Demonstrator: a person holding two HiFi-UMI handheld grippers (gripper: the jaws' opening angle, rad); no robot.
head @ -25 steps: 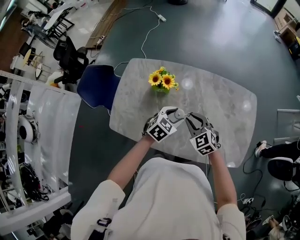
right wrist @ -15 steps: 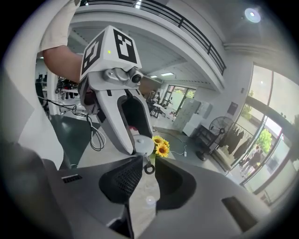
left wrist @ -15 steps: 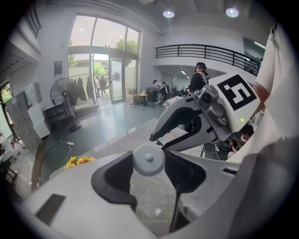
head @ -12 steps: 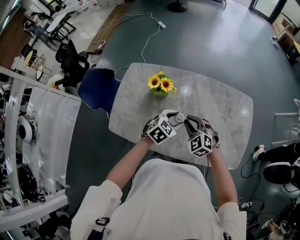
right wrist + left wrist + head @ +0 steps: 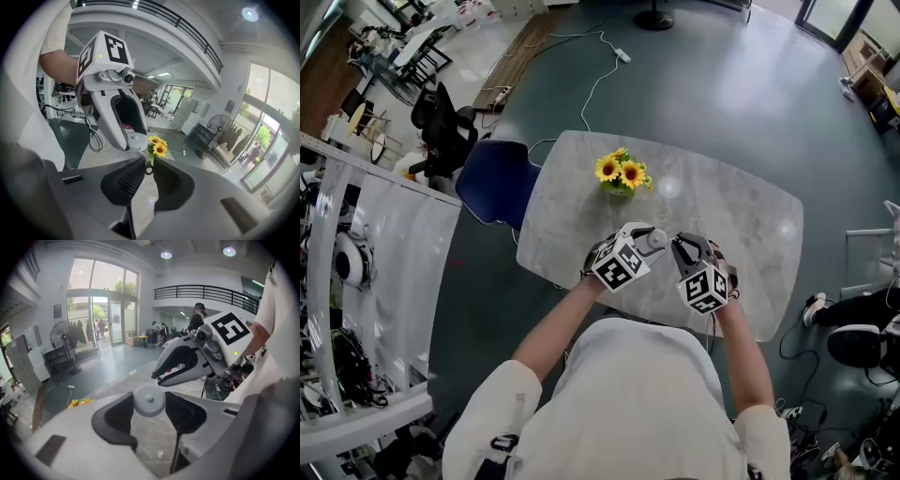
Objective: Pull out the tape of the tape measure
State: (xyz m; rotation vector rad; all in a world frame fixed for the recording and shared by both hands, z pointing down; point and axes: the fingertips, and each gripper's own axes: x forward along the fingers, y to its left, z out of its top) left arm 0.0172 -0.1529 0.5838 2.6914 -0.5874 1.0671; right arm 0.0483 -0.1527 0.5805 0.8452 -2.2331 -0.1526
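Note:
A round pale-grey tape measure (image 5: 149,399) sits between the pads of my left gripper (image 5: 149,405), which is shut on it above the marble table (image 5: 741,216). In the head view the tape measure (image 5: 655,240) shows just past the left gripper's marker cube. My right gripper (image 5: 147,164) points at it from the right, tips almost touching the case. Its jaws have just been closing, and the small dark ring (image 5: 148,170) at the tape's end is pinched between the tips. No length of tape shows between the two grippers.
A small vase of sunflowers (image 5: 622,172) stands on the table beyond the grippers. A blue chair (image 5: 495,175) is at the table's left end. A white cable (image 5: 598,66) runs across the dark floor behind.
The right gripper's jaws have narrowed and it has edged closer to the left gripper. The left gripper holds the tape measure as before.

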